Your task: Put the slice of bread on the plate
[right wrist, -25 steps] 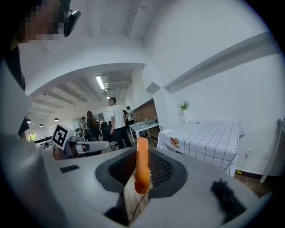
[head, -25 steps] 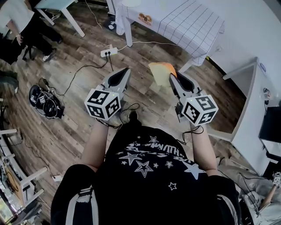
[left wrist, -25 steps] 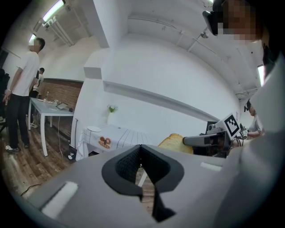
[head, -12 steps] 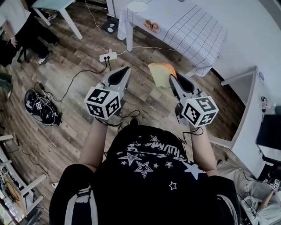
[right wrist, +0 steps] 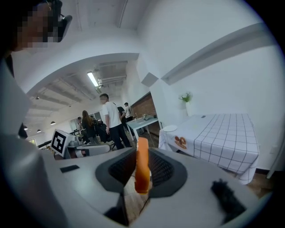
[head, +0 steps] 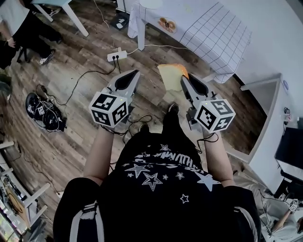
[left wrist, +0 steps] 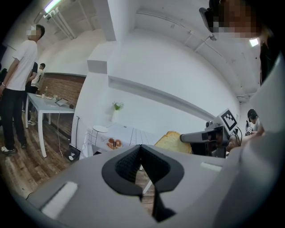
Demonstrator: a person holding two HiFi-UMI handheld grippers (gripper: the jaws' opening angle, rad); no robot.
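My right gripper (head: 183, 78) is shut on a slice of bread (head: 169, 76) with an orange crust, held on edge over the wooden floor. In the right gripper view the bread slice (right wrist: 142, 165) stands upright between the jaws. My left gripper (head: 134, 73) hangs level beside it, shut and empty, and its view shows the bread slice (left wrist: 173, 142) off to the right. A white plate (head: 150, 4) sits at the near corner of the checked-cloth table (head: 215, 35) ahead; this plate (right wrist: 169, 128) is also in the right gripper view. Both grippers are well short of the table.
Round brown food items (head: 166, 24) lie on the tablecloth near the plate. A power strip (head: 117, 56) with cables and a black bundle (head: 45, 111) lie on the floor at left. People (right wrist: 109, 122) stand by another white table (head: 71, 12). A white cabinet (head: 267, 118) stands at right.
The table and plate have come nearer in the head view as the person steps forward; a foot now shows below the grippers. Both grippers hold the same pose, bread still gripped.
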